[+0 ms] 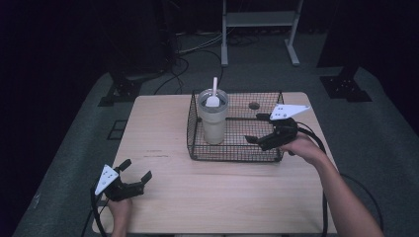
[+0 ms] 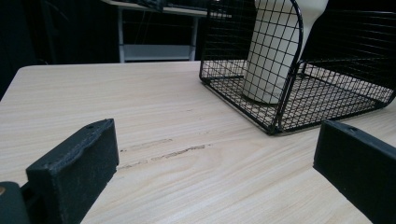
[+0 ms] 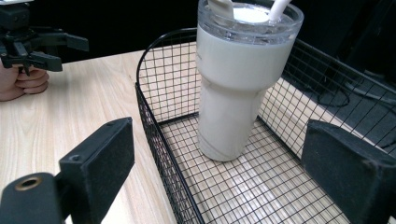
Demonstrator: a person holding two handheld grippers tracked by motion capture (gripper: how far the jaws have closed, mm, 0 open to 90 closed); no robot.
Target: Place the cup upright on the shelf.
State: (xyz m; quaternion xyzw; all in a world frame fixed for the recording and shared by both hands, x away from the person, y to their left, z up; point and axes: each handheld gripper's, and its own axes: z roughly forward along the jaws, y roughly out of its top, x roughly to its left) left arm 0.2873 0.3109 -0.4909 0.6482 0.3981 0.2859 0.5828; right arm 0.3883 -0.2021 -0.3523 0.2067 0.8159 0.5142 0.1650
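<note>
the left gripper [image 1: 132, 173] rests low on the near left part of the counter [image 1: 163, 133], its jaws spread wide with nothing between them. ahead of those jaws lies bare wood with a few scuffed streaks [image 2: 163, 153]; farther ahead and to their right stands the near corner of the wire basket [image 2: 280, 112].

the right gripper [image 1: 259, 129] hangs at the right end of the wire basket, jaws spread and holding nothing. in the right gripper view one jaw sits outside the mesh wall over the counter and the other over the basket's inside, so the black wire rim [image 3: 149, 121] runs between them and stands in their way.

straight ahead of the right jaws, well apart from them, the cream tumbler [image 3: 238, 93] stands upright on the basket floor near the far left corner. a clear lid [image 3: 250, 21] caps it, and a white straw [image 1: 215, 86] rises from it beside a white spoon-like piece [image 1: 213, 101].

beyond the counter are a grey floor with dark cables [image 1: 183, 64] and the legs of a pale metal stand [image 1: 259, 29].
</note>
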